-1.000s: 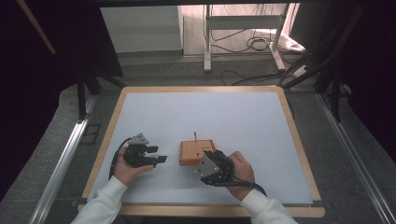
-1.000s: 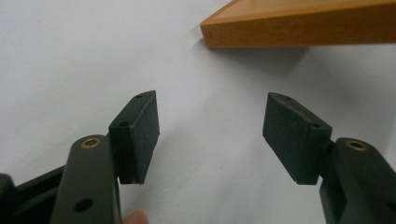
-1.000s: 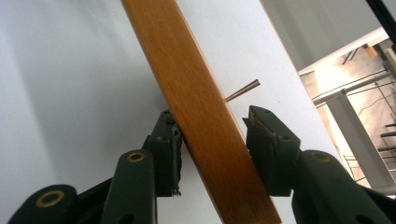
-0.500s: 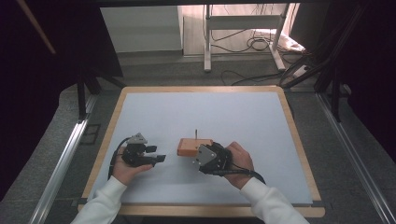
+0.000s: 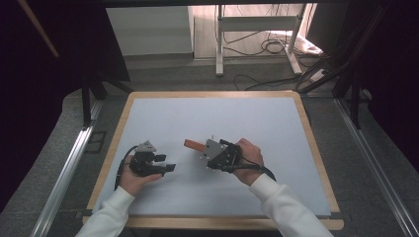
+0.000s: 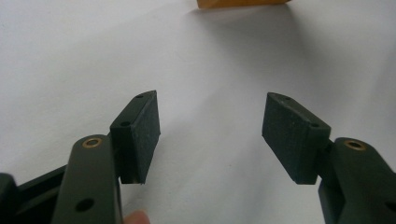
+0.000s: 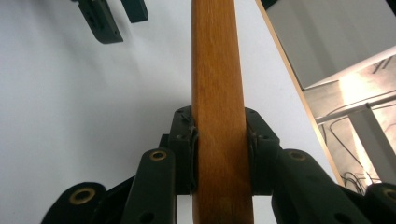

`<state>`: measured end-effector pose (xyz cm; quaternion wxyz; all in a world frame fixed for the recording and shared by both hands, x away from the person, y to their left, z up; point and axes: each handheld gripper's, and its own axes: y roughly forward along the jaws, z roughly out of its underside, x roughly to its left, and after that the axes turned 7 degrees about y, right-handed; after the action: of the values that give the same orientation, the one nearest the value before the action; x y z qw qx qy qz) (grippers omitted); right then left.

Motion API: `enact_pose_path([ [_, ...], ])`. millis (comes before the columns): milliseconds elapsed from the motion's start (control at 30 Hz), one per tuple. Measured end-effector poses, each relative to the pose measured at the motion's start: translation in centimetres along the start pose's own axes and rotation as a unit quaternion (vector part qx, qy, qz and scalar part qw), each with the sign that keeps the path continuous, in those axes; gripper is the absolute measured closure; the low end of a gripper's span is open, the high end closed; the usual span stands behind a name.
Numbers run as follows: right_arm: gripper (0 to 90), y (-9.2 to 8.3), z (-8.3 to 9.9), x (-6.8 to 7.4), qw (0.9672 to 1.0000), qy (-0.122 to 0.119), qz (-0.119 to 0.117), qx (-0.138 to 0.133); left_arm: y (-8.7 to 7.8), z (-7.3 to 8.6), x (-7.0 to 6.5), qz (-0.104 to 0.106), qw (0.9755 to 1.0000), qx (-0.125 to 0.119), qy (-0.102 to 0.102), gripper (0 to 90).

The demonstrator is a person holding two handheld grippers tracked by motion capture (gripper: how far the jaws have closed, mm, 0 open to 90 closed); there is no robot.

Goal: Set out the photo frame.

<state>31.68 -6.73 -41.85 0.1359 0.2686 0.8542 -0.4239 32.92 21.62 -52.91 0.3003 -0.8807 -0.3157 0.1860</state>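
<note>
White table mat (image 5: 276,128) lying bare around the work. Right gripper (image 5: 206,149) clamping wooden block (image 5: 193,144) at frame centre, long axis pointing upper left. Left gripper (image 5: 167,165) gaping wide, holding nothing, lower left.

I see brown wooden block (image 7: 218,116) clamped edge-on between right gripper (image 5: 213,152) pads, lifted off white mat, near-centre of table.

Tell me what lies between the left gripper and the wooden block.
Nothing: in the high view, only bare white table surface separates the open left gripper from the wooden block clamped in the right gripper.
</note>
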Motion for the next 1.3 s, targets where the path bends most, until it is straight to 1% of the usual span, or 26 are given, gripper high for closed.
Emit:
enact_pose_path([
  [67, 69.6, 0.2, -0.4, -0.3, 1.0000, -0.001, -0.006, 0.001, 0.0, 0.0, 0.0, -0.001, 1.0000, -0.004, -0.004, 36.7],
  [100, 69.5, 0.2, -0.5, -0.3, 1.0000, -0.001, -0.009, 0.001, -0.1, 0.0, 0.1, -0.002, 1.0000, -0.002, 0.000, 36.7],
  [167, 69.5, 0.1, -0.8, -0.4, 0.9999, 0.002, -0.016, -0.003, -0.1, 0.0, 0.1, -0.003, 1.0000, -0.004, -0.002, 36.7],
  [200, 69.5, 0.0, -0.9, -0.4, 0.9998, 0.004, -0.020, -0.007, -0.2, 0.0, 0.1, -0.004, 1.0000, -0.005, -0.002, 36.6],
  [233, 69.5, -0.3, -1.0, -0.4, 0.9996, 0.005, -0.025, -0.010, -0.2, 0.0, 0.1, -0.003, 0.9999, -0.008, -0.007, 36.7],
  [267, 69.5, -0.6, -1.0, -0.3, 0.9994, 0.010, -0.029, -0.016, -0.2, 0.0, 0.1, -0.003, 0.9999, -0.008, -0.007, 36.7],
  [367, 69.4, -1.6, -1.2, 0.0, 0.9987, 0.012, -0.044, -0.023, -0.2, 0.1, 0.2, -0.003, 1.0000, 0.000, -0.002, 36.7],
  [400, 69.4, -2.0, -1.2, 0.1, 0.9983, 0.011, -0.051, -0.025, -0.1, 0.0, 0.1, -0.003, 1.0000, -0.003, -0.004, 36.7],
  [567, 69.3, -3.9, -0.9, 0.7, 0.9954, 0.019, -0.087, -0.035, -0.1, 0.0, 0.1, -0.005, 1.0000, -0.002, 0.000, 36.7],
  [667, 69.3, -4.3, -0.6, 1.1, 0.9929, 0.020, -0.111, -0.038, 0.0, 0.0, 0.0, -0.005, 1.0000, 0.000, -0.001, 36.8],
  [733, 69.2, -4.3, -0.4, 1.3, 0.9921, 0.020, -0.118, -0.037, 0.0, 0.0, -0.1, -0.004, 1.0000, 0.001, 0.001, 36.8],
  [767, 69.2, -4.2, -0.3, 1.3, 0.9920, 0.019, -0.119, -0.037, 0.0, 0.0, -0.1, -0.004, 1.0000, 0.001, 0.001, 36.8],
  [933, 69.0, -3.9, -0.1, 0.5, 0.9910, 0.034, -0.123, -0.039, 0.0, 0.0, 0.0, -0.003, 1.0000, 0.000, -0.002, 36.8],
  [1000, 68.6, -3.7, -0.1, 0.0, 0.9915, 0.040, -0.118, -0.037, 0.0, 0.0, 0.0, -0.003, 1.0000, 0.000, 0.001, 36.8],
  [1067, 68.3, -3.5, 0.0, -0.5, 0.9924, 0.046, -0.108, -0.037, 0.0, 0.0, 0.0, -0.003, 1.0000, -0.001, 0.002, 36.8],
  [1133, 68.0, -3.2, 0.2, -1.1, 0.9923, 0.054, -0.105, -0.037, -0.1, 0.0, -0.1, -0.003, 1.0000, -0.001, 0.002, 36.8],
  [1200, 67.1, -2.8, 0.3, -1.7, 0.9912, 0.066, -0.108, -0.038, 0.0, 0.0, -0.1, -0.003, 1.0000, 0.000, 0.000, 36.8],
  [1300, 64.6, -2.4, 0.4, -2.4, 0.9913, 0.073, -0.104, -0.035, 0.1, -0.1, -0.1, -0.003, 1.0000, 0.000, 0.000, 36.7],
])
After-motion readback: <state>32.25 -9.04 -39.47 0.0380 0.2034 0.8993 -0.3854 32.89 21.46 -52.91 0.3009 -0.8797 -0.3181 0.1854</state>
